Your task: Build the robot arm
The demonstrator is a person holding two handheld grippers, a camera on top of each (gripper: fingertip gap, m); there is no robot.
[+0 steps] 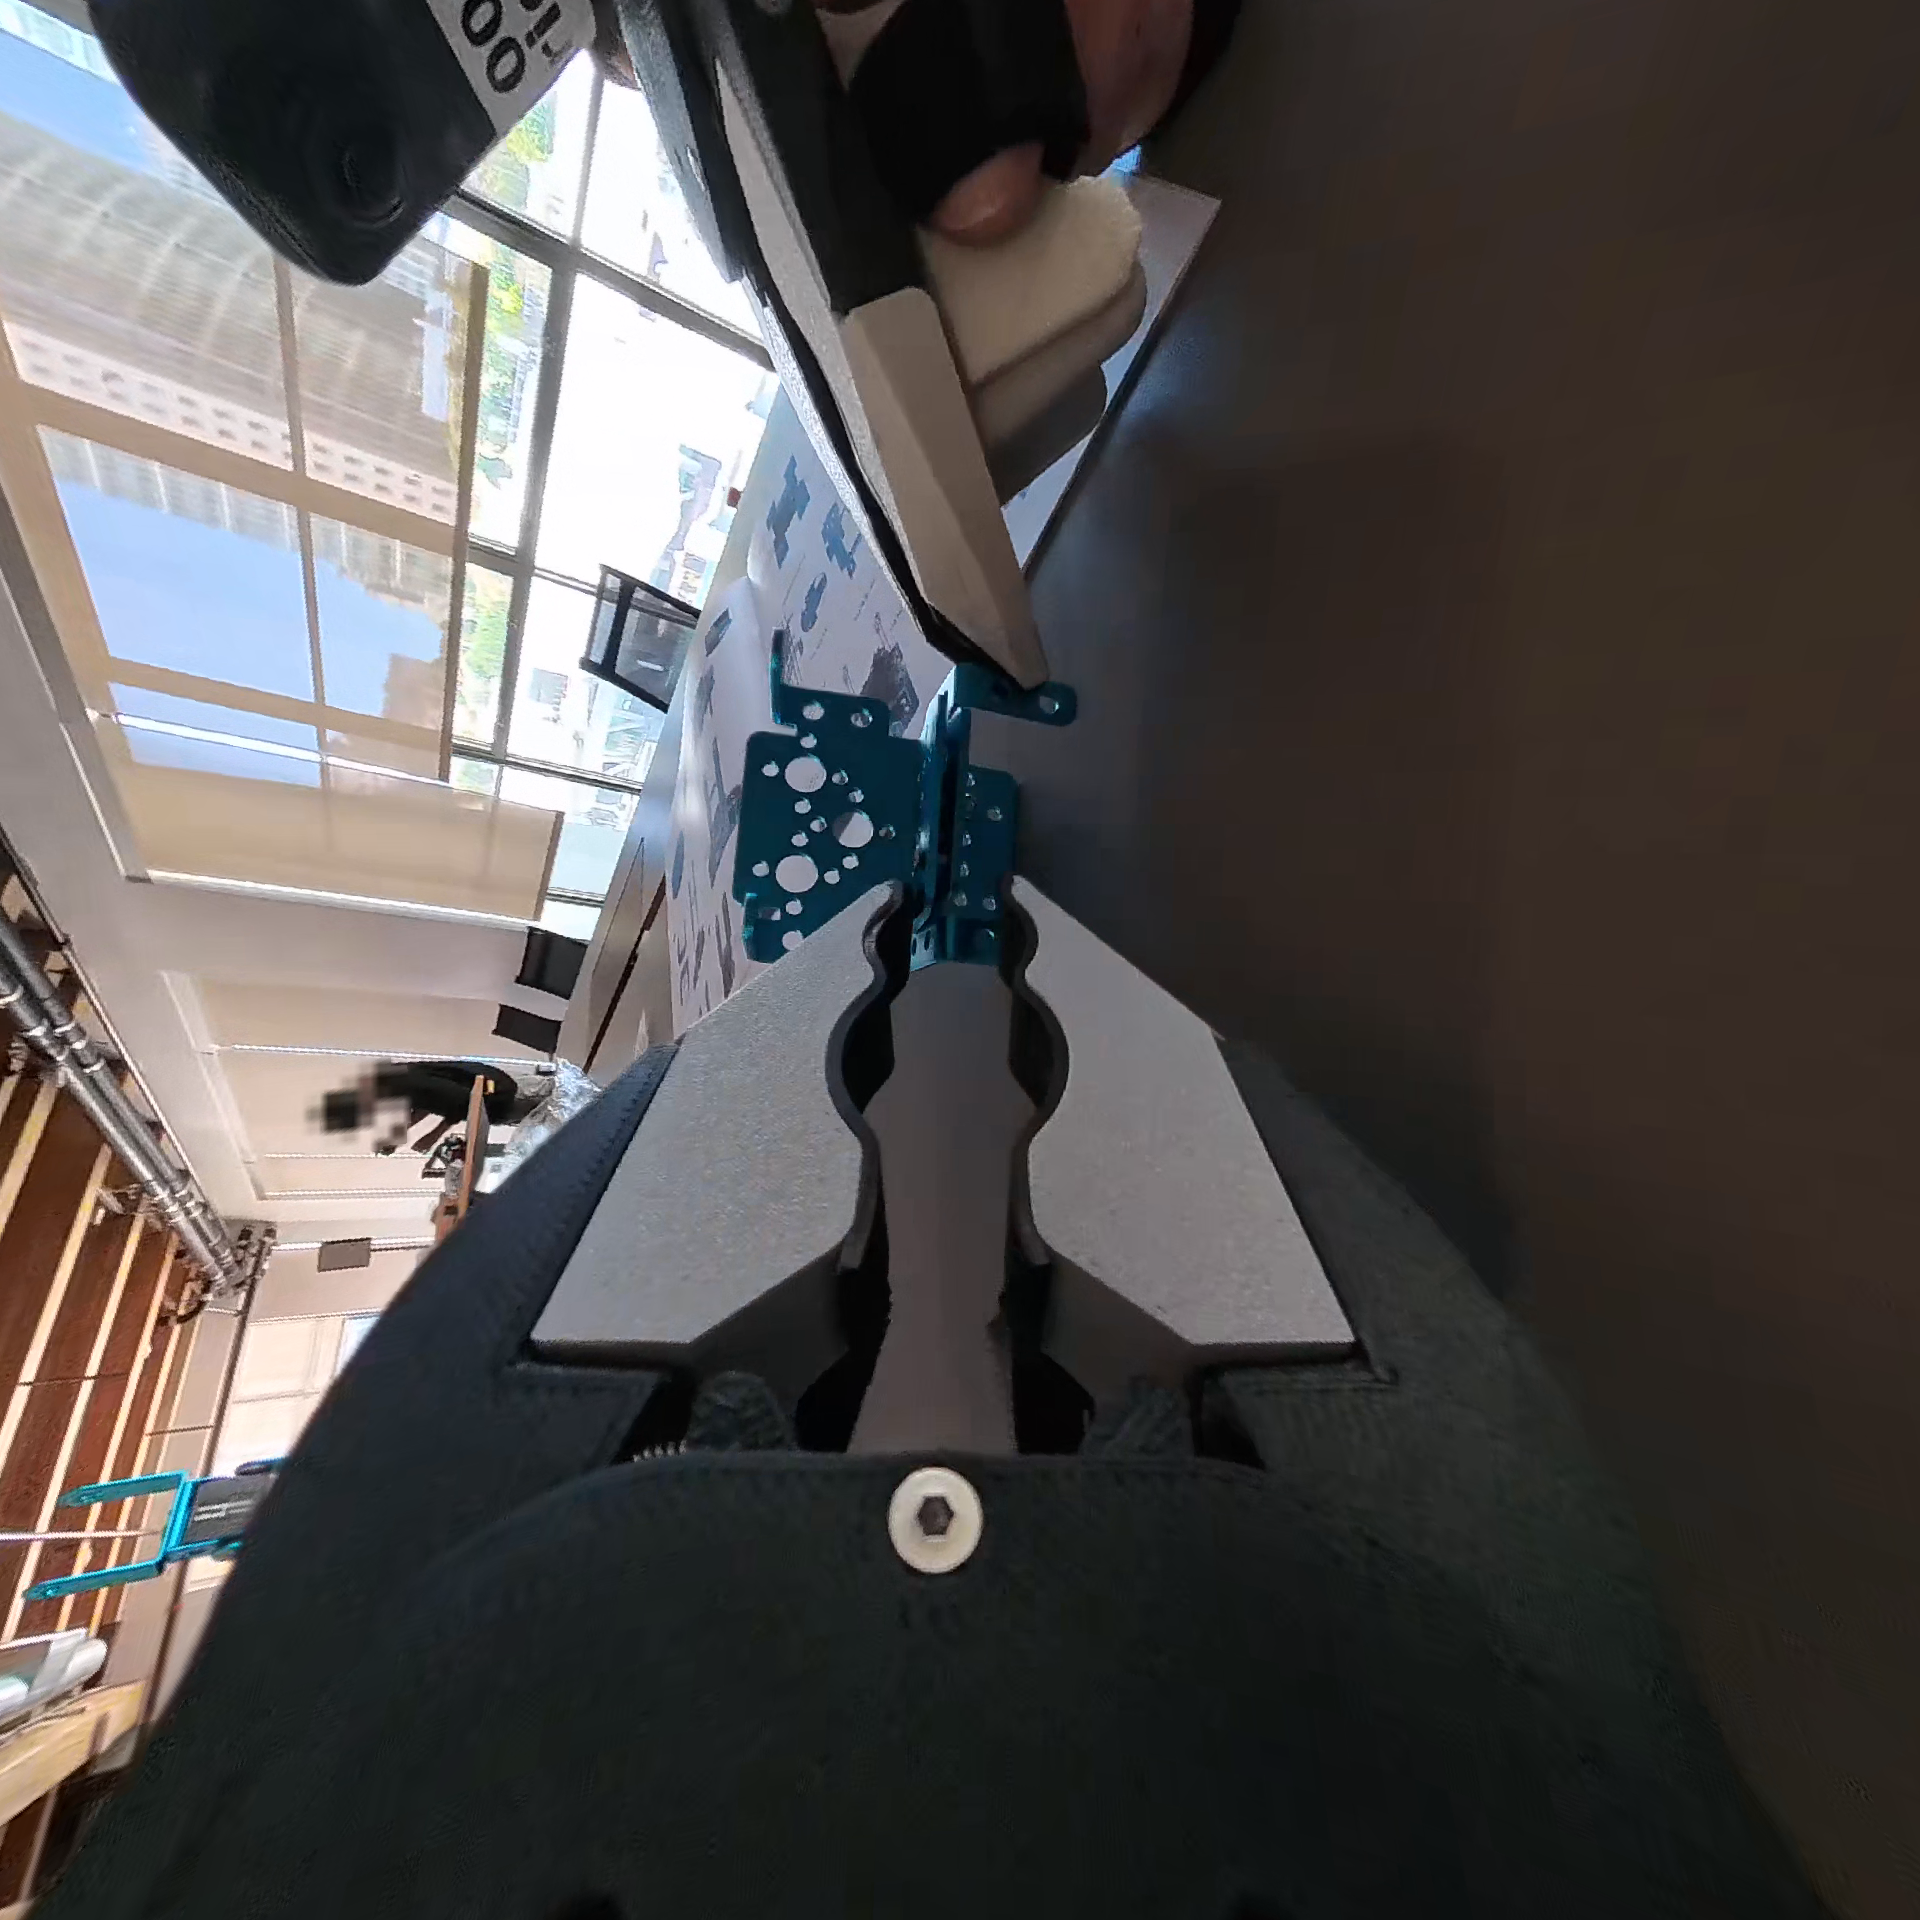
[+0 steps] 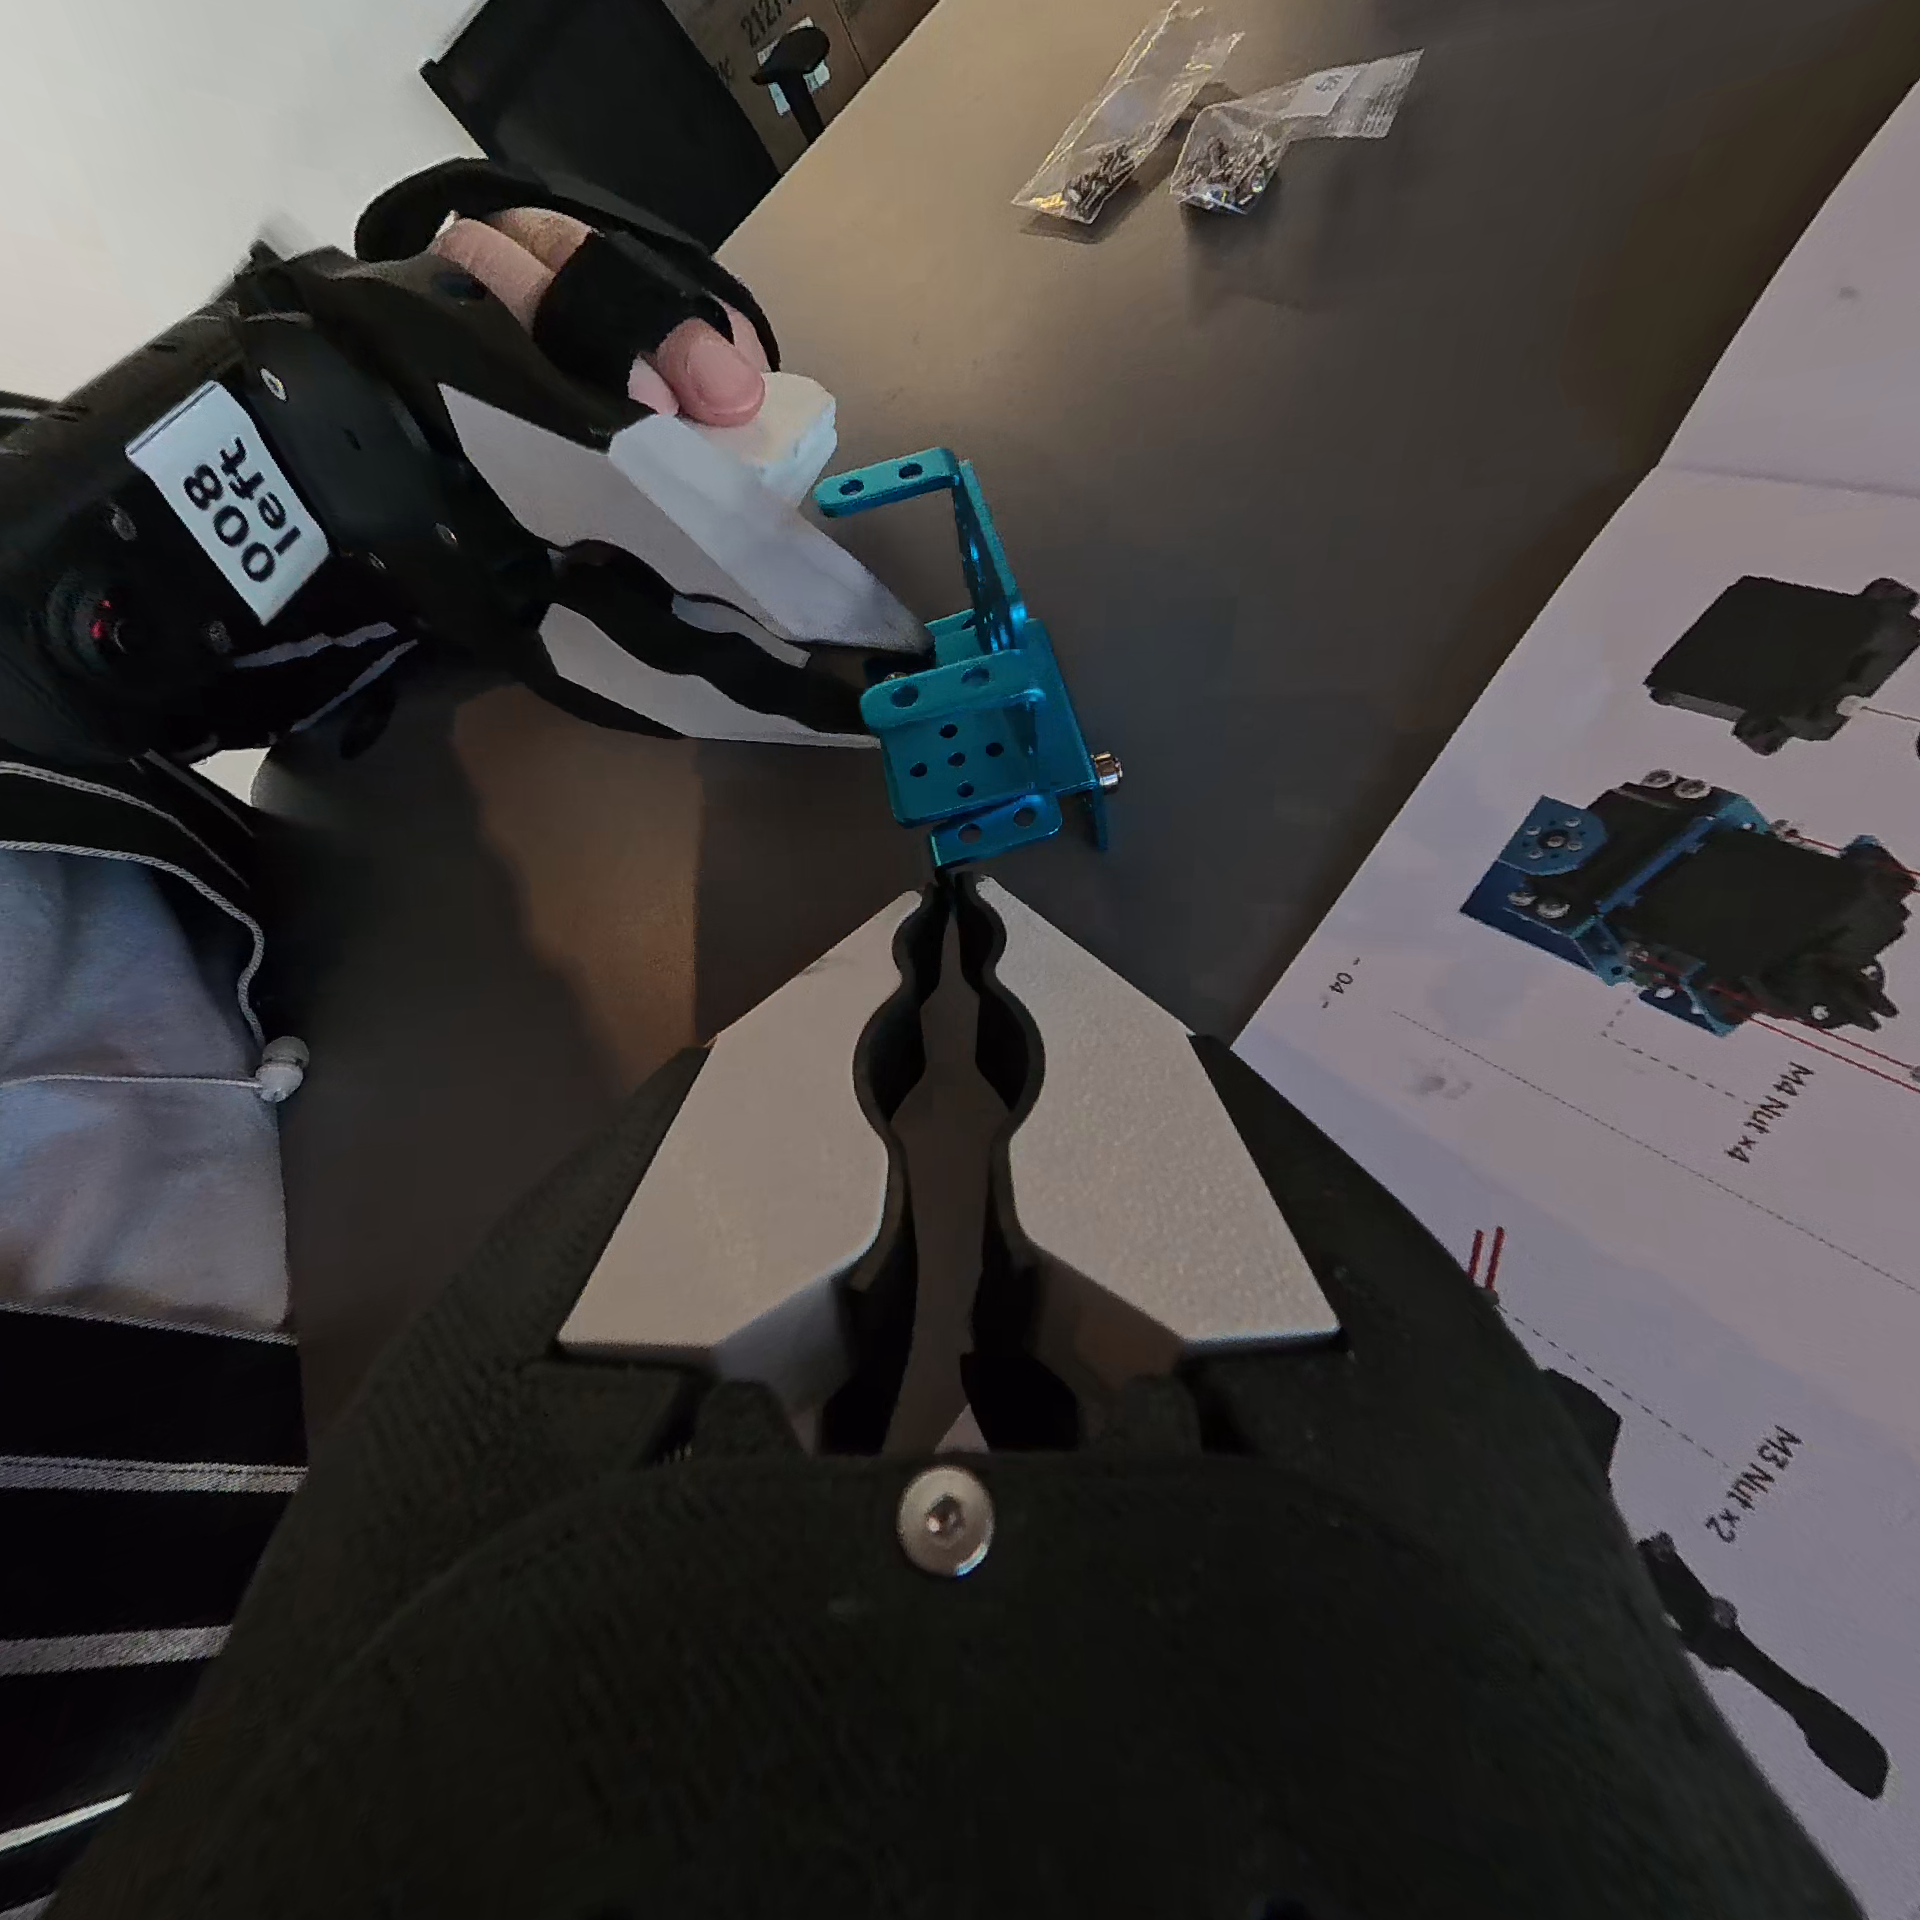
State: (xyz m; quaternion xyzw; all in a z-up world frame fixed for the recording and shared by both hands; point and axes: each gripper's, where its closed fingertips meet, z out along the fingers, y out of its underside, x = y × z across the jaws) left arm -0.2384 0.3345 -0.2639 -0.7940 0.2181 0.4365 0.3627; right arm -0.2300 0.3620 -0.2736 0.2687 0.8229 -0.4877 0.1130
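A blue anodised metal bracket assembly (image 2: 966,748) with several holes is held just above the dark table (image 2: 1195,416); a small silver screw head (image 2: 1110,769) sticks out of its side. My left gripper (image 1: 956,899) is shut on one end of the bracket assembly (image 1: 821,821); in the right wrist view it (image 2: 883,675) reaches in from the left. My right gripper (image 2: 951,881) is shut on a thin lower tab of the bracket. In the left wrist view it (image 1: 1023,675) comes in from above, pinching a small blue tab.
A white printed sheet (image 2: 1662,1195) with pictures of parts lies on the table to the right. Two clear bags of small screws (image 2: 1132,114) (image 2: 1278,135) lie at the far side. A person's gloved hand (image 2: 644,301) holds the left gripper. Windows and a distant person (image 1: 436,1101) show behind. One gripper's finger ends stand about 4 cm off the other's.
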